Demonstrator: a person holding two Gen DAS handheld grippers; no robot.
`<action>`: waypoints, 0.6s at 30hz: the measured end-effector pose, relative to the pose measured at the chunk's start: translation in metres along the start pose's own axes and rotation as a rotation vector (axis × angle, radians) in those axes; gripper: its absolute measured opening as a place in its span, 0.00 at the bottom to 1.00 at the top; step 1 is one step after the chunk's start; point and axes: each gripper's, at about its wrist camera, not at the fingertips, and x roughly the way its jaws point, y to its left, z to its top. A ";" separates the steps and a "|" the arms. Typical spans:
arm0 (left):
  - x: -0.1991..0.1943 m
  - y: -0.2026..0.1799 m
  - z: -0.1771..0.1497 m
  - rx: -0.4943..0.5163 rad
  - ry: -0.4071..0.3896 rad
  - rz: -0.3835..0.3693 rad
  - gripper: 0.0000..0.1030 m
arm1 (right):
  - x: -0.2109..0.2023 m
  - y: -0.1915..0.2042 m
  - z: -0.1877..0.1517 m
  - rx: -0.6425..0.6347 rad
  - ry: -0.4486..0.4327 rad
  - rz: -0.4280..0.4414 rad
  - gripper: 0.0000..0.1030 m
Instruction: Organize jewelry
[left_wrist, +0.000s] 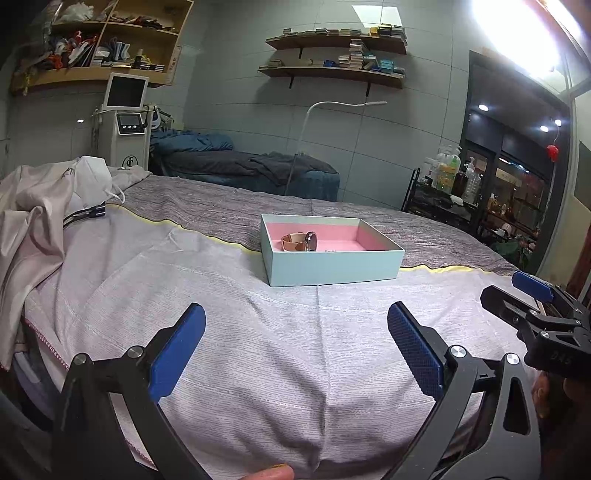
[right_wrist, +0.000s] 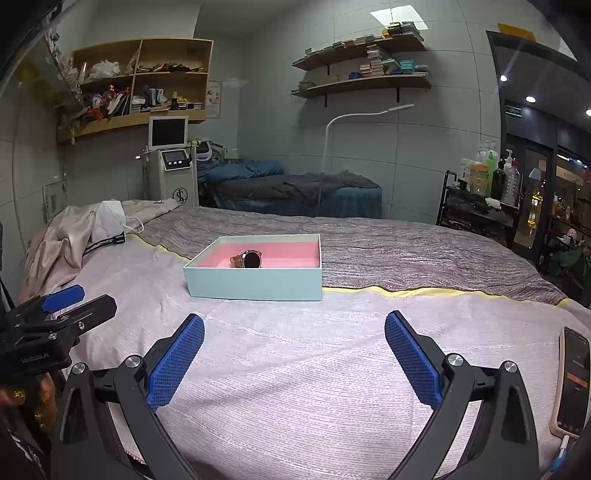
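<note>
A pale blue box (left_wrist: 332, 267) with a pink lining sits on the bed; it also shows in the right wrist view (right_wrist: 255, 284). Inside it lies a watch (left_wrist: 300, 242) with a tan strap and a dark round face, which shows in the right wrist view too (right_wrist: 248, 259). A small dark item (left_wrist: 330, 251) lies on the lining beside it. My left gripper (left_wrist: 295, 343) is open and empty, well short of the box. My right gripper (right_wrist: 294, 350) is open and empty, also short of the box. Each gripper shows at the edge of the other's view.
A light woven cloth (right_wrist: 314, 387) covers the near bed; a grey blanket (right_wrist: 406, 243) lies beyond the box. Crumpled beige fabric and a white bag (left_wrist: 48, 206) lie at the left. A phone (right_wrist: 572, 380) lies at the right edge.
</note>
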 end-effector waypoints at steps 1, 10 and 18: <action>0.000 0.000 0.000 0.001 0.001 0.004 0.94 | 0.000 0.000 0.000 0.001 0.000 0.000 0.94; 0.002 -0.002 0.002 0.015 0.001 0.006 0.94 | 0.002 0.000 -0.001 0.000 0.003 0.004 0.94; 0.003 -0.003 0.003 0.028 0.007 0.016 0.94 | 0.002 0.004 0.000 -0.013 -0.002 0.001 0.94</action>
